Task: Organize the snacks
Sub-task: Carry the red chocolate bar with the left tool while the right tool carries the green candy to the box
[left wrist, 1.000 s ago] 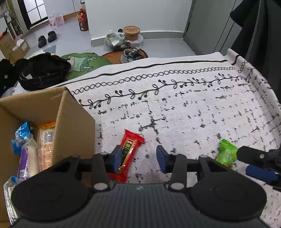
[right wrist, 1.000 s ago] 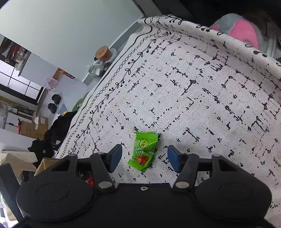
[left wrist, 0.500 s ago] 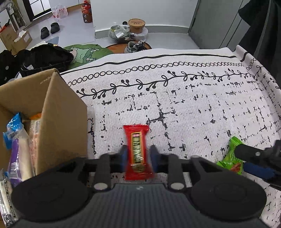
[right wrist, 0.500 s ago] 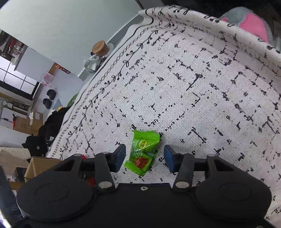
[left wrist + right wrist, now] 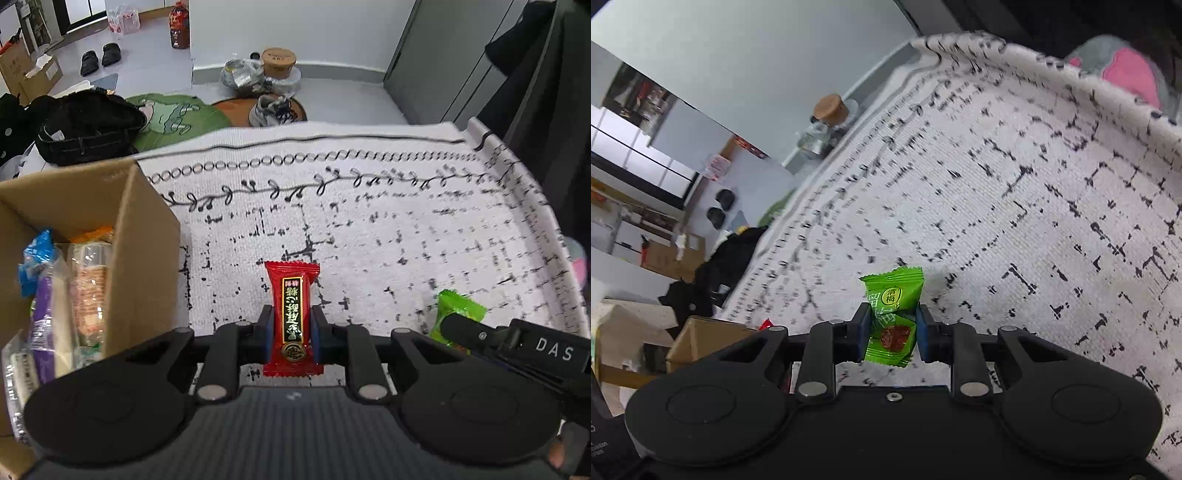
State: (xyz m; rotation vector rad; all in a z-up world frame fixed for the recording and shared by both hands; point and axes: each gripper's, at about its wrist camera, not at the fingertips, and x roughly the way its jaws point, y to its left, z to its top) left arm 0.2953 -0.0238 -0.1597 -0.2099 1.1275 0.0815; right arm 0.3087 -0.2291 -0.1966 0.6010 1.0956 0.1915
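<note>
My L gripper pinches the red snack, R gripper, jaws just closing, pinches the green snack (both above the patterned cloth).

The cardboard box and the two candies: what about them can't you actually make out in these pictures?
- Box, left view: its near and left parts are cut off by the frame edge and hidden by the tongs' body, so its full contents are unknown.
- Green candy, left view: its lower half is hidden behind the right tongs.
- Red candy, right view: only a sliver shows by the box.
- Labels: the print on the snacks in the box is too blurred to read.
</note>
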